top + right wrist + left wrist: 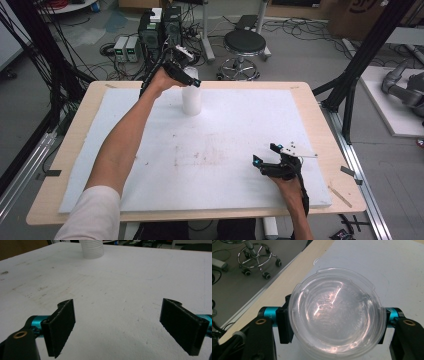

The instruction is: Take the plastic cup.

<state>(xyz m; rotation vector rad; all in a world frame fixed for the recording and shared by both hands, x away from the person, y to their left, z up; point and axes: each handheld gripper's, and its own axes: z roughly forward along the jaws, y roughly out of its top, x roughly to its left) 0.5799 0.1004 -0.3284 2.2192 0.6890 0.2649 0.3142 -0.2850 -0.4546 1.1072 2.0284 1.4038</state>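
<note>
A ribbed, translucent white stack of round plastic containers (191, 101) stands at the far middle of the white board, and its base shows in the right gripper view (92, 249). From above, in the left gripper view, its top is a clear round lid (334, 315). My left gripper (193, 81) (335, 323) points down over the stack, and its black pads (284, 325) press on opposite sides of the lid's rim. My right gripper (266, 154) (125, 330) rests low over the board's near right part. Its jaws stand wide apart with nothing between them.
The white foam board (225, 150) covers most of the wooden table (65, 150). Beyond the far edge stand a black stool (244, 45) and electronic boxes with cables (150, 37). A black frame post (360, 65) rises at the right.
</note>
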